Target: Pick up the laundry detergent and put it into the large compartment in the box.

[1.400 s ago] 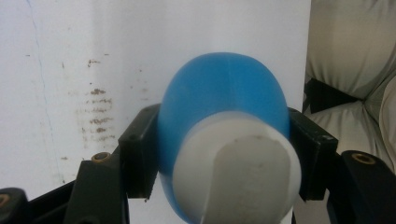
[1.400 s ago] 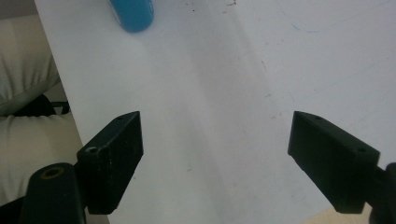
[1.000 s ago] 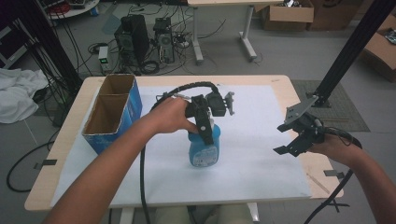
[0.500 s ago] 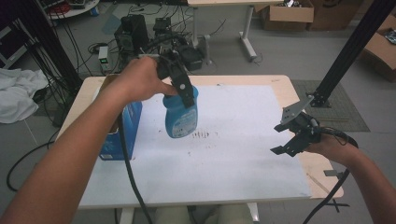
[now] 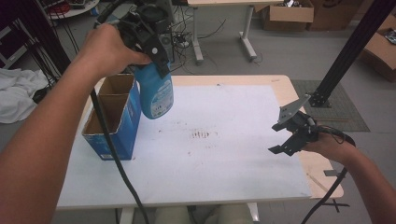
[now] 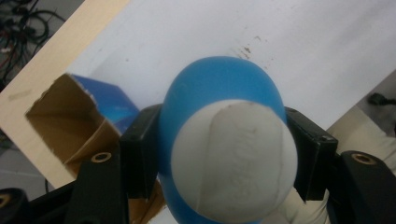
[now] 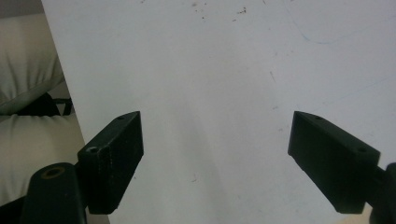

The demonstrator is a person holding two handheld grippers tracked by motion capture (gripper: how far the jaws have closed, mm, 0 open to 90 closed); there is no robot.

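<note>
in the high view, the blue bottle [image 5: 156,93] was seen held up in the air by the left gripper [image 5: 152,44], above the far left part of the table [image 5: 280,84] and just beside the open cardboard box [image 5: 114,119]. the bottle was not touching the white sheet [image 5: 224,154] or the box. its long axis was almost upright there, a little tilted, with the bottom pointing down to the table and the top hidden under the gripper and the hand [image 5: 105,49].

in the left gripper view, the same bottle [image 6: 219,93] was looked at from above along its length, so the white cap [image 6: 233,158] was nearest and the blue body went away toward the sheet. here it was clear that the two black jaws were pressed on both sides of the bottle near the cap, closed firmly on it. a corner of the box [image 6: 70,121] was seen below at the left.

the right gripper [image 5: 292,135] was seen low over the right edge of the table in the high view. in the right gripper view [image 7: 215,154] its jaws were standing wide apart over the white sheet [image 7: 224,70], with nothing between them.
</note>
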